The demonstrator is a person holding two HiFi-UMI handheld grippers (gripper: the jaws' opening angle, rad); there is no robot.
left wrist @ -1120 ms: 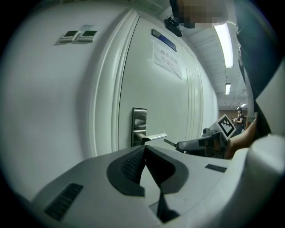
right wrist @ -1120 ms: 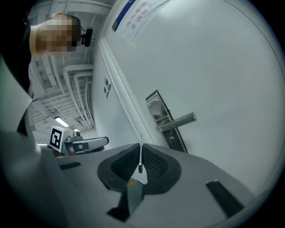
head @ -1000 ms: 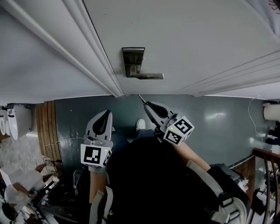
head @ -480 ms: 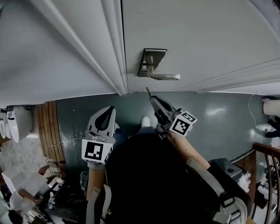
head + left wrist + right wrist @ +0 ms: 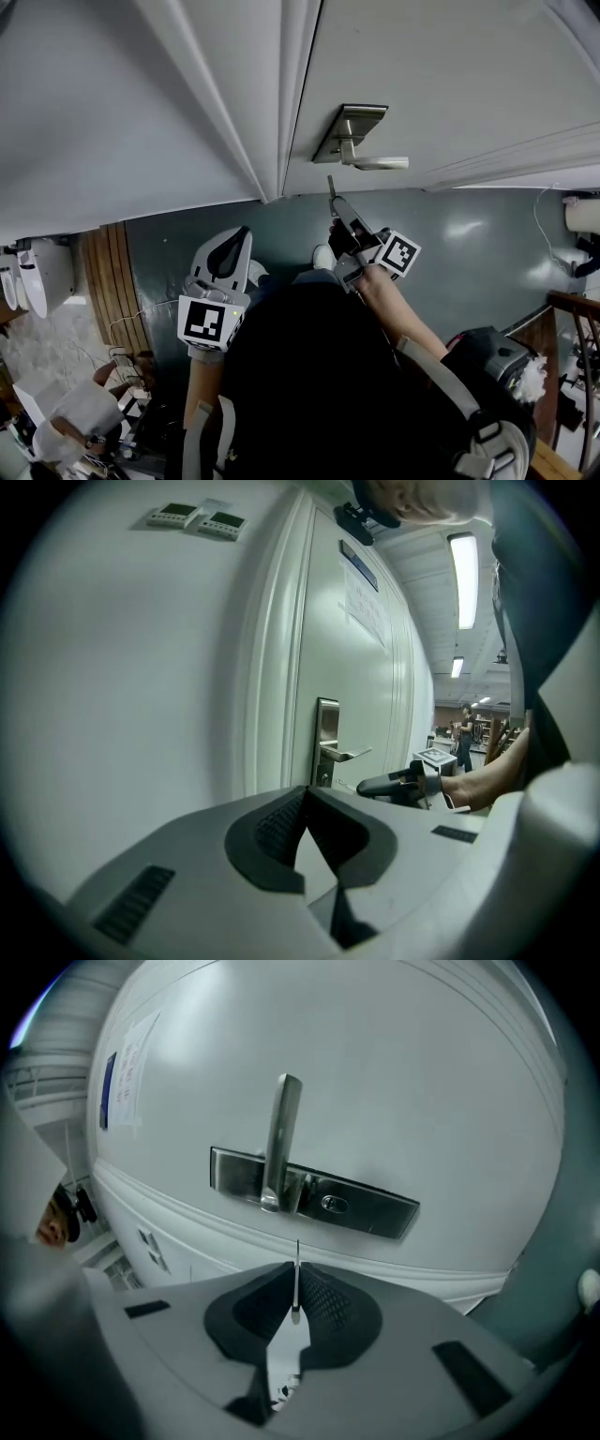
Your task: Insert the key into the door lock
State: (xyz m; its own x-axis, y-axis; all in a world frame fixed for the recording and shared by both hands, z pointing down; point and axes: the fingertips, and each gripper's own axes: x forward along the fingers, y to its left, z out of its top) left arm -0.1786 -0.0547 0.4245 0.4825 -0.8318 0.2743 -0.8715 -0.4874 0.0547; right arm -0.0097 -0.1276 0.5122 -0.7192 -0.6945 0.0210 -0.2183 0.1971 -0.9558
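- The right gripper (image 5: 295, 1269) has its jaws pressed together on the key (image 5: 297, 1251). The thin blade stands out past the jaw tips, with its edge toward the camera.
- The key points at the door (image 5: 394, 1072), but it is not in the lock yet. In the right gripper view the tip is below the plate (image 5: 375, 1211), and a strip of white door shows between them.
- The keyhole (image 5: 332, 1205) sits on the plate, just beside the handle (image 5: 281, 1129). The blade tip is a little to one side of it, so the aim is near but not exact.
- In the head view the key is near the door, under the handle. Whether it touches the door I cannot tell.
- The left gripper (image 5: 305, 794) has its jaws closed on nothing and hangs low, well apart from the lock.
- Done, as I judge: the key is gripped and held up close to the door.
- Left to do: line the tip up with the keyhole, turn the blade to fit the slot if needed, and push it in.
- One risk: the thin blade may tilt or slip in the jaws if it hits the plate beside the hole.
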